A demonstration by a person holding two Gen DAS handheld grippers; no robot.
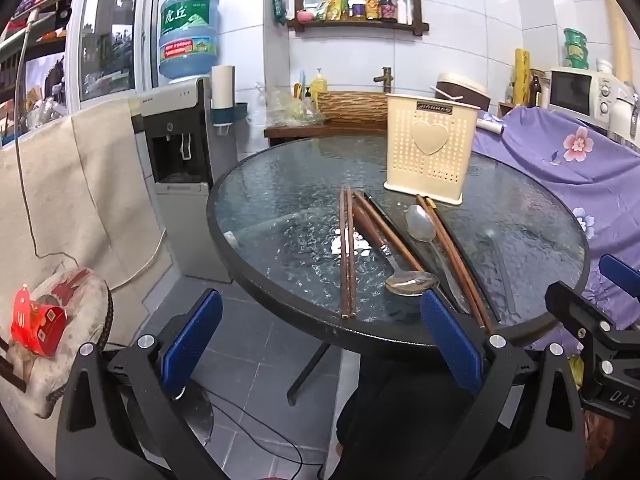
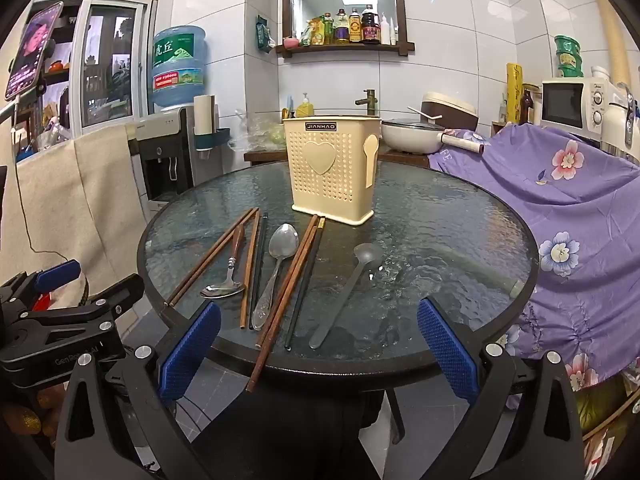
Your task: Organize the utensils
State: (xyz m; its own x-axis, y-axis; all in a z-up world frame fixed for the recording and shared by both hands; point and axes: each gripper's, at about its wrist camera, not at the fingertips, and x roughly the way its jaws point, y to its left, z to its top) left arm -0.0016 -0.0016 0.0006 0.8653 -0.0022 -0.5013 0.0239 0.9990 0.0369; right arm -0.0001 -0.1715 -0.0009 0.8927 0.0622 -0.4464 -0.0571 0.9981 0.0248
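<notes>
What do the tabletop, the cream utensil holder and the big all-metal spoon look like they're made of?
Tabletop: looks like textured glass with a dark rim; rippled, glossy, and floor tiles show through it. Utensil holder: likely moulded plastic, matte cream, perforated, with a raised heart. Spoon: seemingly steel, dull grey sheen, with an embossed handle.

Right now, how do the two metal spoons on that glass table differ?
The all-metal spoon is plain steel end to end; the brown-handled spoon has a wooden-looking grip. The all-metal spoon's bowl points toward the cream holder; the brown-handled spoon's bowl points toward the near table edge. The all-metal spoon looks longer. Both lie flat among chopsticks, untouched.
</notes>
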